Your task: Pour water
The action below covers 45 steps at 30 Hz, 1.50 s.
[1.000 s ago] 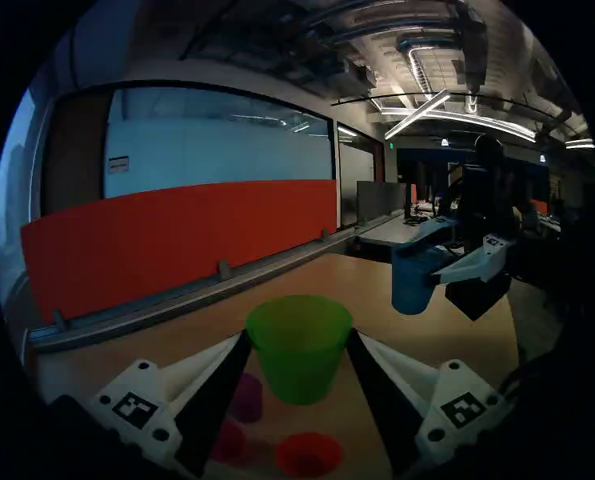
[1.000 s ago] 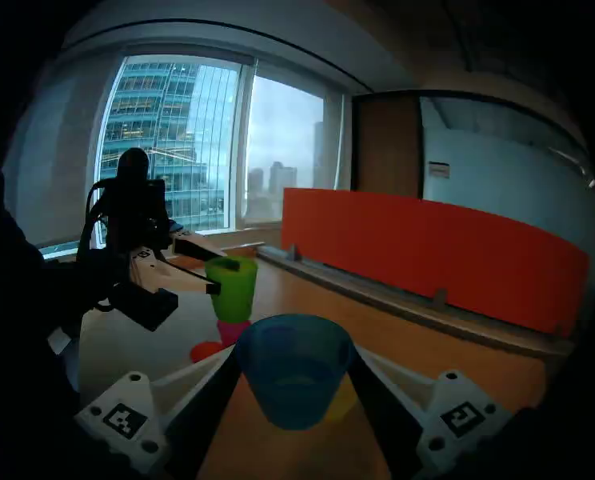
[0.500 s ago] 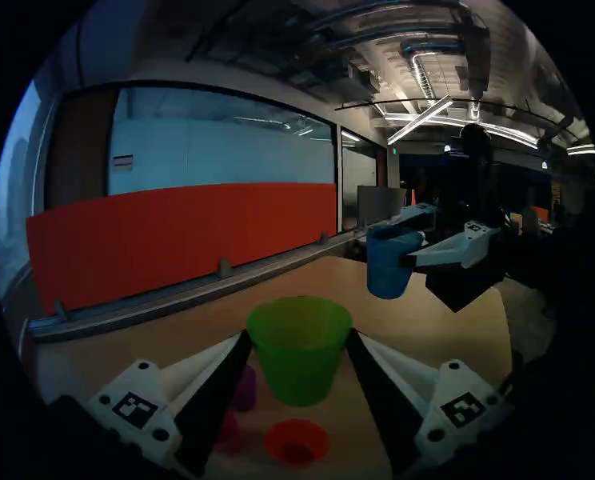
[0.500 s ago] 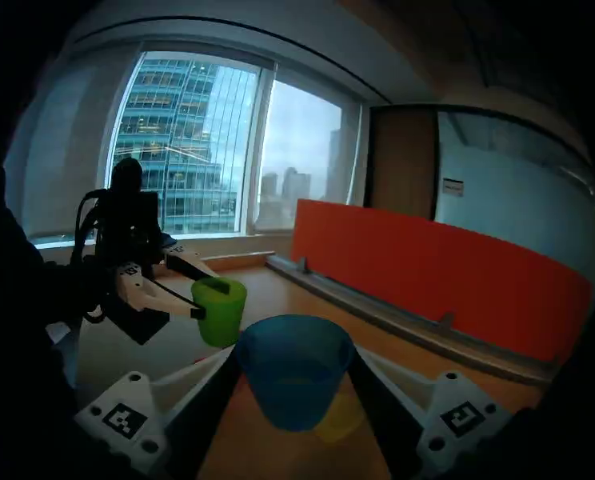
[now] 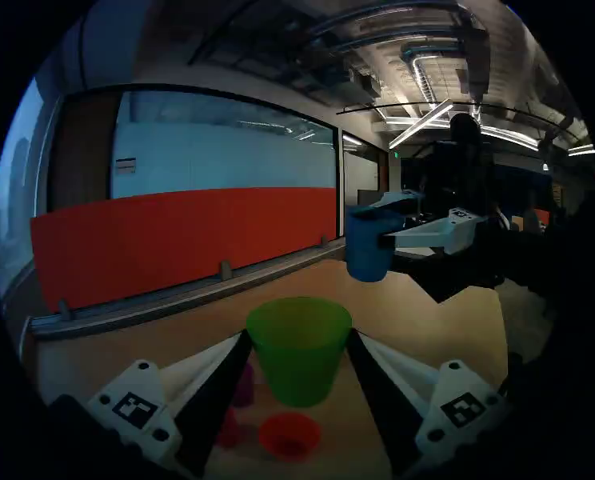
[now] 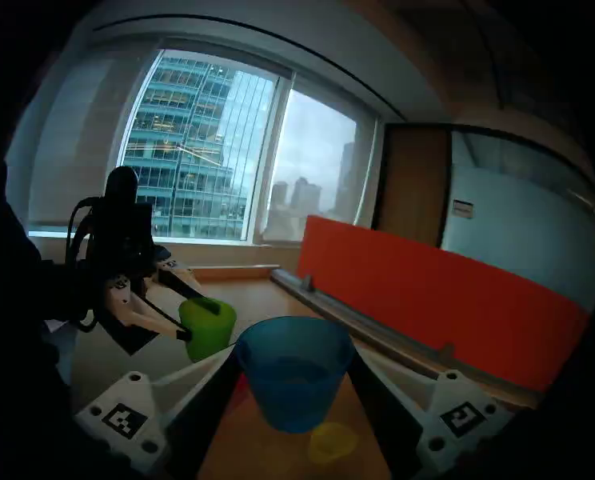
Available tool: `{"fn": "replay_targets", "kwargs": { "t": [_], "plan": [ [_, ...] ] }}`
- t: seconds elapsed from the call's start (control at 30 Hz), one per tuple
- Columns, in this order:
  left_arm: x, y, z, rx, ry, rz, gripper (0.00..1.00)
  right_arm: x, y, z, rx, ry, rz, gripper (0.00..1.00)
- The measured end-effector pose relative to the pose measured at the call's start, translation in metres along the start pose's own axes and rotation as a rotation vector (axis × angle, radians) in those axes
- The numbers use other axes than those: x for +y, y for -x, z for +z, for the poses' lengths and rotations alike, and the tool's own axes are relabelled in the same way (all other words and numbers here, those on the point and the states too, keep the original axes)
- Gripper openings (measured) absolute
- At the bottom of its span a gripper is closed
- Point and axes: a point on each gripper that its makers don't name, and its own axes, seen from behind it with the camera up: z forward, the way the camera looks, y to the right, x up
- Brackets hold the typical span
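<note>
In the left gripper view my left gripper [image 5: 299, 352] is shut on a green cup [image 5: 299, 346], held upright above the wooden table [image 5: 425, 316]. Farther off and higher up, to the right, the right gripper [image 5: 373, 240] carries a blue cup [image 5: 368, 242]. In the right gripper view my right gripper [image 6: 295, 376] is shut on the blue cup [image 6: 295, 370], upright, with water in it. Beyond it on the left, lower down, the left gripper [image 6: 192, 332] holds the green cup [image 6: 206, 326].
On the table under the green cup stand a red cup [image 5: 289, 435], a purple cup [image 5: 244, 385] and a pink cup [image 5: 228, 428]. A yellow cup [image 6: 333, 442] sits below the blue cup. An orange partition [image 5: 177, 236] runs along the table's far edge. Windows [image 6: 201, 172] lie behind.
The blue cup has risen and moved closer to the green cup, now above it in the left gripper view. In the right gripper view the green cup has sunk lower.
</note>
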Motion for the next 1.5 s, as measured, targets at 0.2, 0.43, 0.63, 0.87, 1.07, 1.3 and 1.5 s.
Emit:
{"fn": "replay_targets", "kwargs": {
  "t": [0.2, 0.43, 0.63, 0.87, 1.07, 1.3, 1.5],
  "plan": [
    [0.003, 0.001, -0.004, 0.008, -0.003, -0.008, 0.87, 0.000, -0.015, 0.007, 0.018, -0.002, -0.059, 0.92],
    [0.010, 0.002, -0.008, 0.016, -0.001, -0.012, 0.87, -0.003, -0.034, 0.017, 0.040, -0.003, -0.142, 0.92],
    [0.015, 0.001, -0.011, 0.027, 0.000, 0.007, 0.87, -0.004, -0.050, 0.024, 0.057, -0.002, -0.203, 0.92],
    [0.020, 0.001, -0.014, 0.035, -0.001, 0.033, 0.87, -0.005, -0.065, 0.031, 0.068, -0.004, -0.272, 0.92],
    [0.024, 0.000, -0.013, 0.049, 0.009, 0.036, 0.87, -0.004, -0.077, 0.036, 0.078, -0.004, -0.328, 0.92],
    [0.026, -0.002, -0.012, 0.059, 0.013, 0.038, 0.87, -0.004, -0.088, 0.044, 0.085, -0.003, -0.399, 0.92],
    [0.029, -0.002, -0.010, 0.070, 0.029, 0.025, 0.86, -0.003, -0.095, 0.050, 0.087, 0.000, -0.453, 0.92]
  ]
}}
